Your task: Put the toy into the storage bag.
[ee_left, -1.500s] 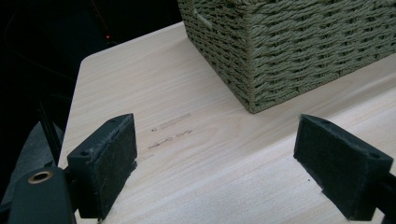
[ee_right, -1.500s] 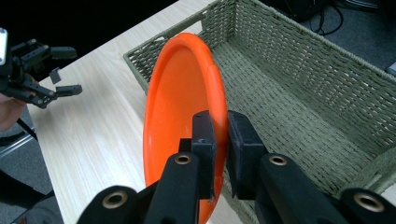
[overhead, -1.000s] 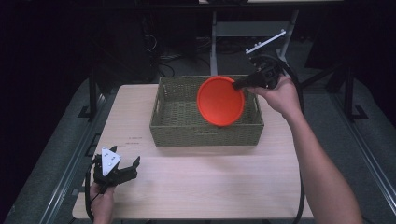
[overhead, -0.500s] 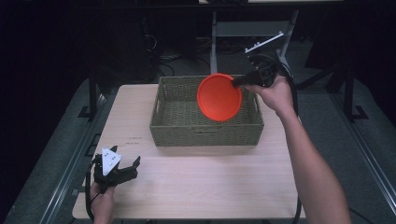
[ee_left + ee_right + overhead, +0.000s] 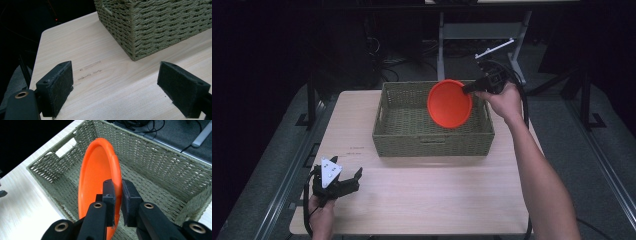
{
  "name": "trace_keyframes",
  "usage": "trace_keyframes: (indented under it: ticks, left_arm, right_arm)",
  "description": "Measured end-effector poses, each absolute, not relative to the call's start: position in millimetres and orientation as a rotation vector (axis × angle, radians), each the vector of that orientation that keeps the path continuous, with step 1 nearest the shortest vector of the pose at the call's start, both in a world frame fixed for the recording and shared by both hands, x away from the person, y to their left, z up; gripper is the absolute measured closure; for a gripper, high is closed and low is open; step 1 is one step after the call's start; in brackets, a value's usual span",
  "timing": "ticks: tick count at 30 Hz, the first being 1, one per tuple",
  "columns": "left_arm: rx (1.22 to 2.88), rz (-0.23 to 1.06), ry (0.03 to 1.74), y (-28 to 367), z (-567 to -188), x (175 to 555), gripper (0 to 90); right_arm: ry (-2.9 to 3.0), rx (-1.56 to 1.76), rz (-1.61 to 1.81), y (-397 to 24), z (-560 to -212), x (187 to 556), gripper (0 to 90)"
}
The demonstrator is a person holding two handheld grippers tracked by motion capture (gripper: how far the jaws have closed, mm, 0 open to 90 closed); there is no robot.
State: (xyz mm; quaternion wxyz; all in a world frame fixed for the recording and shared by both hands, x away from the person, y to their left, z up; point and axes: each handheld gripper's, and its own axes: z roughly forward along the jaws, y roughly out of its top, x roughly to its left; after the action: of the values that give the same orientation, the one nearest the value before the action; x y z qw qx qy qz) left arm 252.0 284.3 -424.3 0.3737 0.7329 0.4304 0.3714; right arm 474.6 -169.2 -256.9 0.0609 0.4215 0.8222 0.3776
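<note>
An orange plate [image 5: 449, 103] hangs on edge over the right half of the green woven basket [image 5: 404, 138], its open face turned toward the camera. My right gripper [image 5: 468, 89] is shut on the plate's rim; in the right gripper view the two pads [image 5: 110, 192] pinch the orange plate [image 5: 93, 180] above the basket's floor [image 5: 155, 192]. My left gripper [image 5: 348, 181] rests at the table's front left, jaws wide open with nothing between them. In the left gripper view its pads [image 5: 56, 85] stand apart over bare wood, the basket's corner [image 5: 155, 27] ahead.
The light wooden table [image 5: 432, 200] has open room in front of the basket and to its left. A metal stand [image 5: 497, 47] and cables lie on the dark floor behind. The person's right forearm [image 5: 537, 170] crosses the table's right side.
The right hand has lowered the plate and shifted it slightly left, closer into the basket. The left gripper has stayed put.
</note>
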Motion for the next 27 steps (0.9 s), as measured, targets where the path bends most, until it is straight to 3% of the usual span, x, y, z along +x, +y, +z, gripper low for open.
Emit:
trace_keyframes:
  ticks: [27]
  left_arm:
    - [1.873,0.954,1.099,285,-424,252,12.8]
  right_arm:
    - [2.494,1.325,1.106,-159,-292,493,82.1]
